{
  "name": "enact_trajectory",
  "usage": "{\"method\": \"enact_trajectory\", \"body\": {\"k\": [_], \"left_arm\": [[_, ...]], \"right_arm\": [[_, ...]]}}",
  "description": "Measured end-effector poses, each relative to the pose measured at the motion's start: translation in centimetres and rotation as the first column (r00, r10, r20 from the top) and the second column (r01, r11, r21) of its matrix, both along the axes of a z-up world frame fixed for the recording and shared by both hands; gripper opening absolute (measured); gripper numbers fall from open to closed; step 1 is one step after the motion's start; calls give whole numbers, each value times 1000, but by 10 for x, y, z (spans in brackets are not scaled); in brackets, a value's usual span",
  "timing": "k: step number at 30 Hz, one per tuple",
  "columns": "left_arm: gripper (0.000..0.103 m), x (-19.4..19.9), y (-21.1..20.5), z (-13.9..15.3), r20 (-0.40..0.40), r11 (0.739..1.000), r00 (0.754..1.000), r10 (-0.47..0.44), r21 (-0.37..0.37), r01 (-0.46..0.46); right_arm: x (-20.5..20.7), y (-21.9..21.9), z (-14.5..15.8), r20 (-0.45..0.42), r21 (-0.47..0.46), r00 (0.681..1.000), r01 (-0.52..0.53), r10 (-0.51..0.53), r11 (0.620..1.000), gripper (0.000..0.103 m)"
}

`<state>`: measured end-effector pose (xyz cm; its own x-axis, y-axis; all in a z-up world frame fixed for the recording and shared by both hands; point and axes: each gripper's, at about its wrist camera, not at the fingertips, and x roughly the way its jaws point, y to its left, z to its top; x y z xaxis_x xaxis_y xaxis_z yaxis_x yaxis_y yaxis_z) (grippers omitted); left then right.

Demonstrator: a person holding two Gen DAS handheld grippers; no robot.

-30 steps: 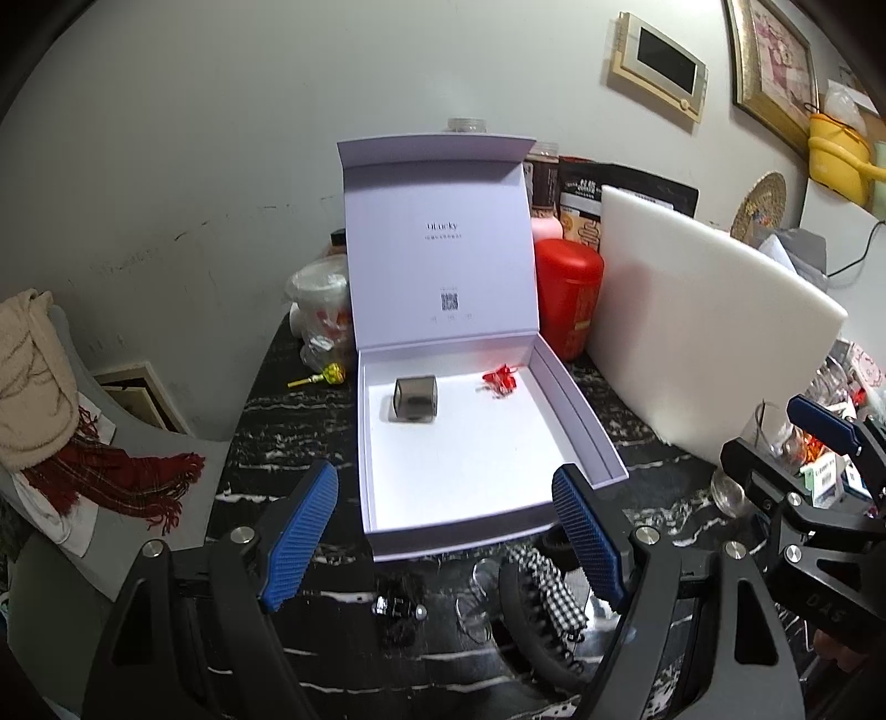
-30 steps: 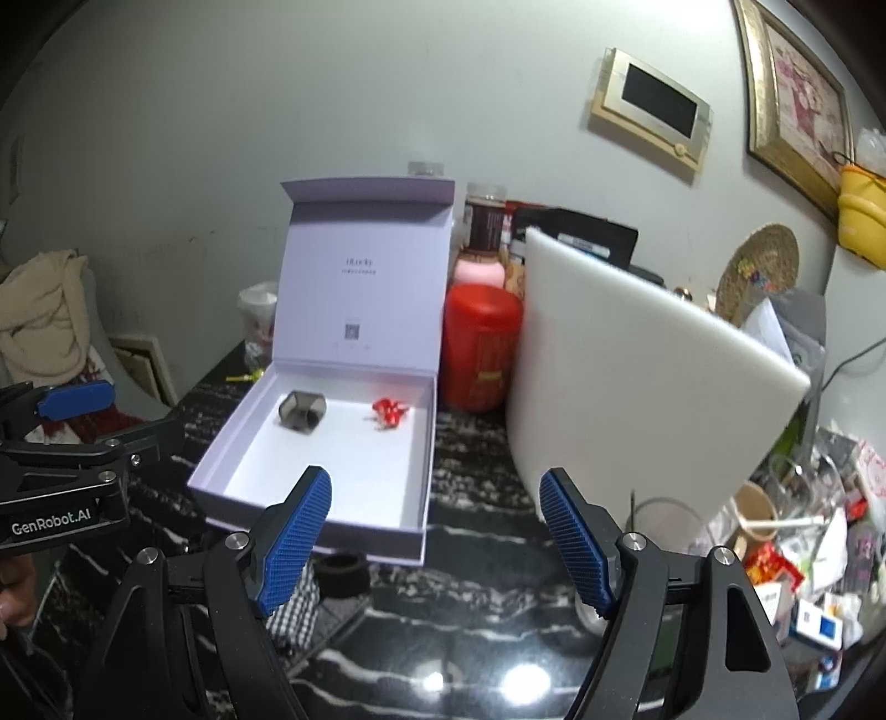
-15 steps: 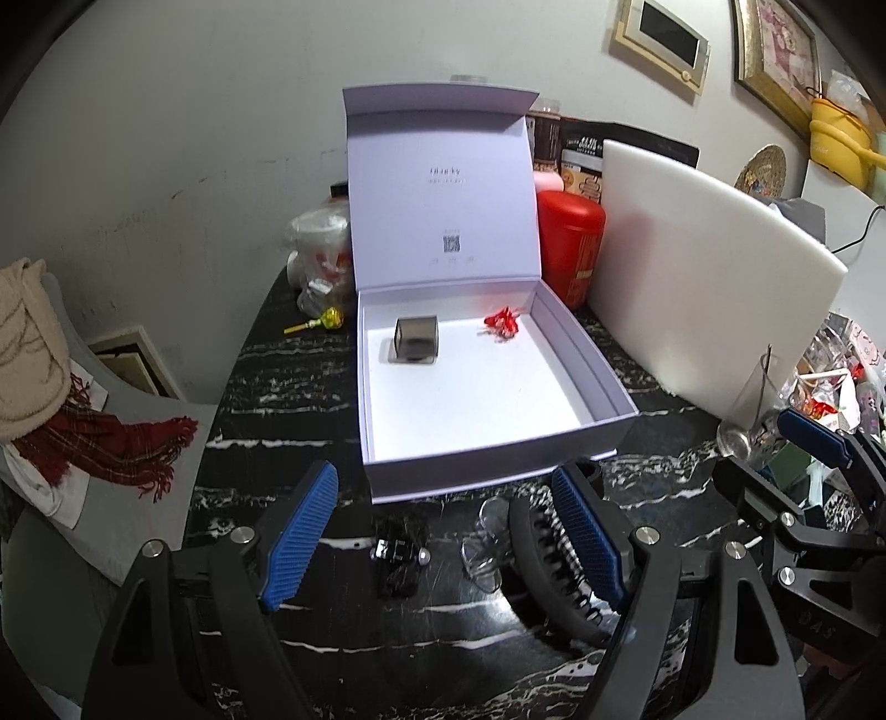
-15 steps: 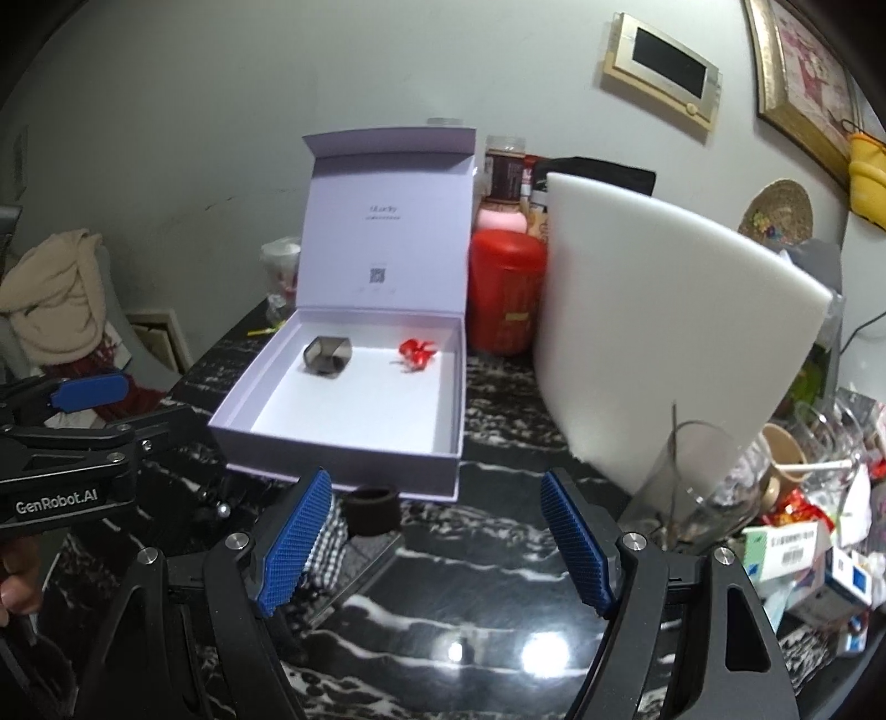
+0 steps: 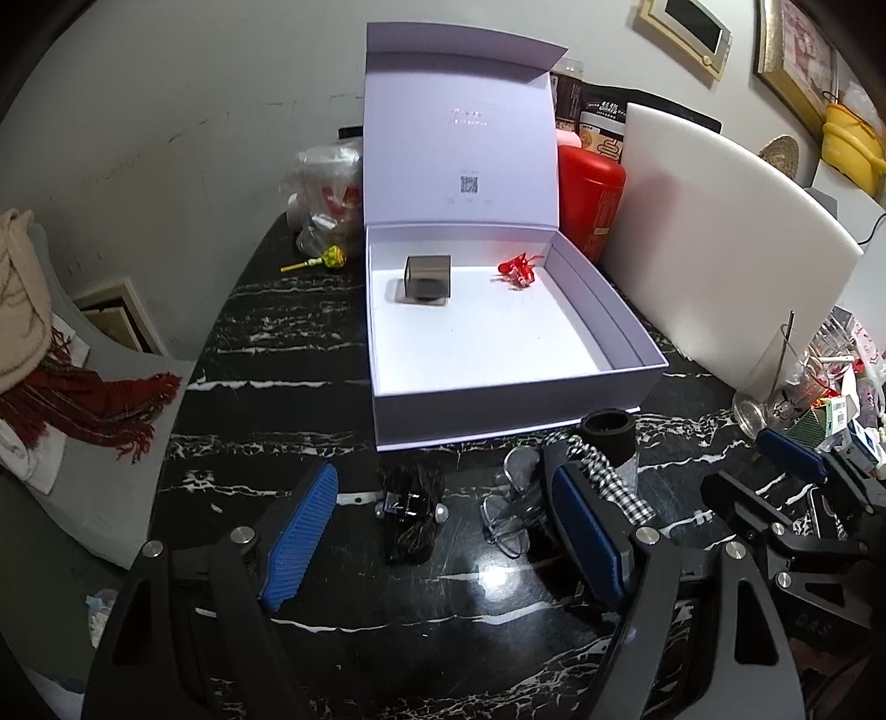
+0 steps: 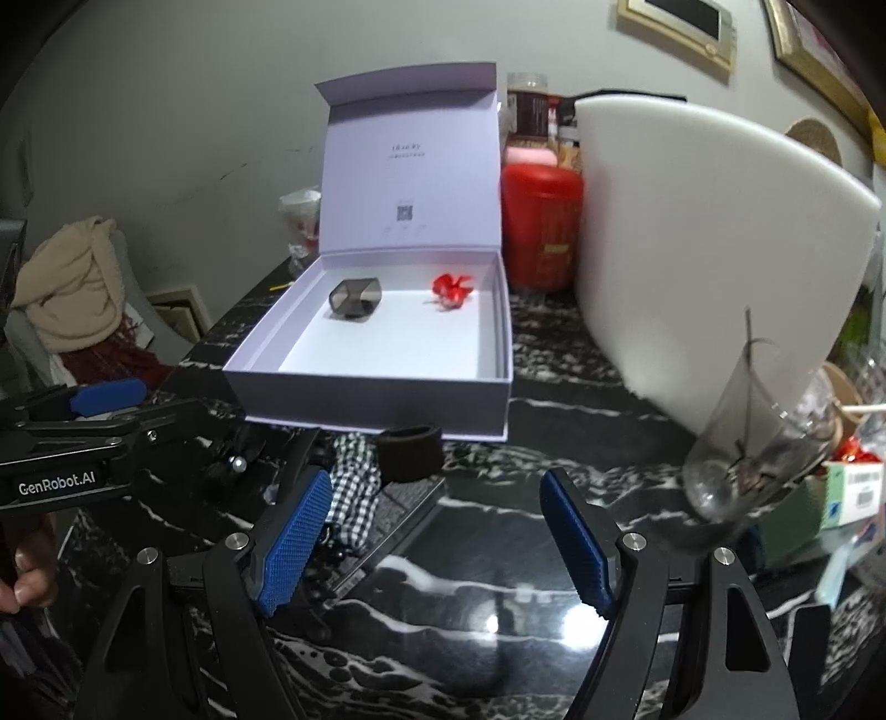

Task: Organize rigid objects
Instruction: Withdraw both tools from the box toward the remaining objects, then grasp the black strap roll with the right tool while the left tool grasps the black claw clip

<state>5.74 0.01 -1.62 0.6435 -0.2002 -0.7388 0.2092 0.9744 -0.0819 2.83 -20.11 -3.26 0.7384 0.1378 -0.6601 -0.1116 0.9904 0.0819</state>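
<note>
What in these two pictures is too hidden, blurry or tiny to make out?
- Lid print and square code, left wrist view: too small to read.
- Jars behind the red canister, right wrist view: mostly hidden by the canister and the white board.
- Checked item, left wrist view: partly covered by the left tongs.
- Clutter at the right edge, right wrist view: cut off and blurred.

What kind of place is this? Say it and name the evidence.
Most likely a lived-in home, at a cluttered dark marble table against a wall. Framed pictures hang above, a scarf and clothes are heaped on a chair, and food jars such as the red canister crowd the back.
</note>
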Motion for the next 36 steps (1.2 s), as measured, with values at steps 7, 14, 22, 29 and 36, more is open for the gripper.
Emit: {"method": "enact_trajectory", "body": {"k": [7, 14, 22, 29, 36], "left_arm": [[80, 10, 11, -19, -17, 1000, 1000, 24, 16, -24], [80, 21, 19, -39, -73, 999, 996, 43, -18, -44], [80, 33, 23, -51, -96, 998, 993, 63, -19, -65], [71, 40, 23, -67, -140, 996, 986, 87, -7, -89], [56, 45, 23, -74, -150, 996, 985, 86, 4, -87]], "right_arm": [[10, 3, -16, -34, 14, 999, 1, -1, 1000, 72], [29, 8, -27, -70, 16, 997, -14, 15, 1000, 68], [52, 10, -37, -112, 21, 993, -39, 41, 999, 63], [71, 8, -44, -131, 29, 990, -49, 53, 998, 62], [90, 8, -53, -166, 66, 981, -93, 103, 993, 54]]}}
